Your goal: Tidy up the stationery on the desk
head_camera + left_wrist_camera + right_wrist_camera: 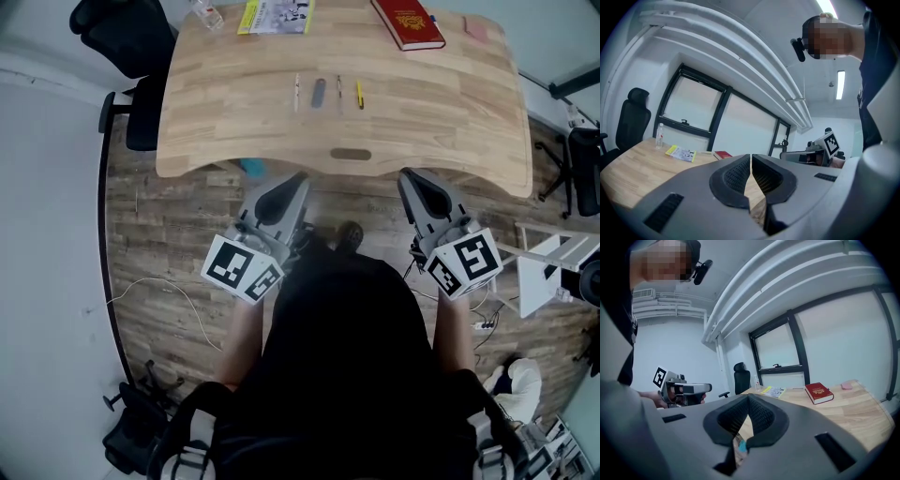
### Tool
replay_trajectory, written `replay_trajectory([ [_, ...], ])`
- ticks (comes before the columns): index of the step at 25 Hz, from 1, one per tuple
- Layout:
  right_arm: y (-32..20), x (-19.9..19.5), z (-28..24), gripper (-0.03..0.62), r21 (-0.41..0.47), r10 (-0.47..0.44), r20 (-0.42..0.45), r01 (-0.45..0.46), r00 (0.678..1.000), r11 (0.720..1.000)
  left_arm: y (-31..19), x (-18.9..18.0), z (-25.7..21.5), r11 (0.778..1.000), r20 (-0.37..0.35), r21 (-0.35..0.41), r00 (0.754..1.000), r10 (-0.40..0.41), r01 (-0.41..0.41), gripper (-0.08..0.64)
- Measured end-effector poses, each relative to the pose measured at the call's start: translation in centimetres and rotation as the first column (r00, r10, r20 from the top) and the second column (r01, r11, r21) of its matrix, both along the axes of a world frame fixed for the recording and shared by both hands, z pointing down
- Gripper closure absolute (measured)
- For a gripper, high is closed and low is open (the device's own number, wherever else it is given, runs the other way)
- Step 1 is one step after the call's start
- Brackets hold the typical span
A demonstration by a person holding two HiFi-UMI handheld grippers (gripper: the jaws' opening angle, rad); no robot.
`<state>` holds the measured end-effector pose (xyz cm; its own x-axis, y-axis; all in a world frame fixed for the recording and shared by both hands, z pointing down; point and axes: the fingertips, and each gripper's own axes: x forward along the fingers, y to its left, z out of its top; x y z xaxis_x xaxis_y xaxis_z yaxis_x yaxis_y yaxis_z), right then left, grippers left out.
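Observation:
On the wooden desk [450, 112] lie several small stationery items in a row: a thin pale pen [297, 92], a grey marker [319, 92], a dark pencil [339, 92] and a yellow pen [359, 94]. My left gripper [281, 192] hangs below the desk's near edge, shut and empty. My right gripper [422, 187] is beside it at the right, also shut with nothing in it. Both point up past the desk edge; the left gripper [751, 161] and right gripper [748, 401] tips touch.
A red book [408, 23], a yellow-edged booklet [275, 16], a pink pad [476, 30] and a clear bottle [208, 13] sit at the desk's far side. A black office chair [131, 56] stands at the left. Cables and a white stand [553, 267] lie on the wood floor.

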<state>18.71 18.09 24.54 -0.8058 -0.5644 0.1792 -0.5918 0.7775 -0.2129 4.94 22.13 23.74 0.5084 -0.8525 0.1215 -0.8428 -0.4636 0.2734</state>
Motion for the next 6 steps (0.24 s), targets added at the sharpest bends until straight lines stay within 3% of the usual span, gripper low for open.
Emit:
replay_trajectory([
  [6,0.43,-0.3,-0.37,0.572,0.015,0.003,0.001,-0.003,1.0,1.0,0.43,-0.27,0.21,1.0,0.002,-0.004,1.0,-0.004,0.004,0.52],
])
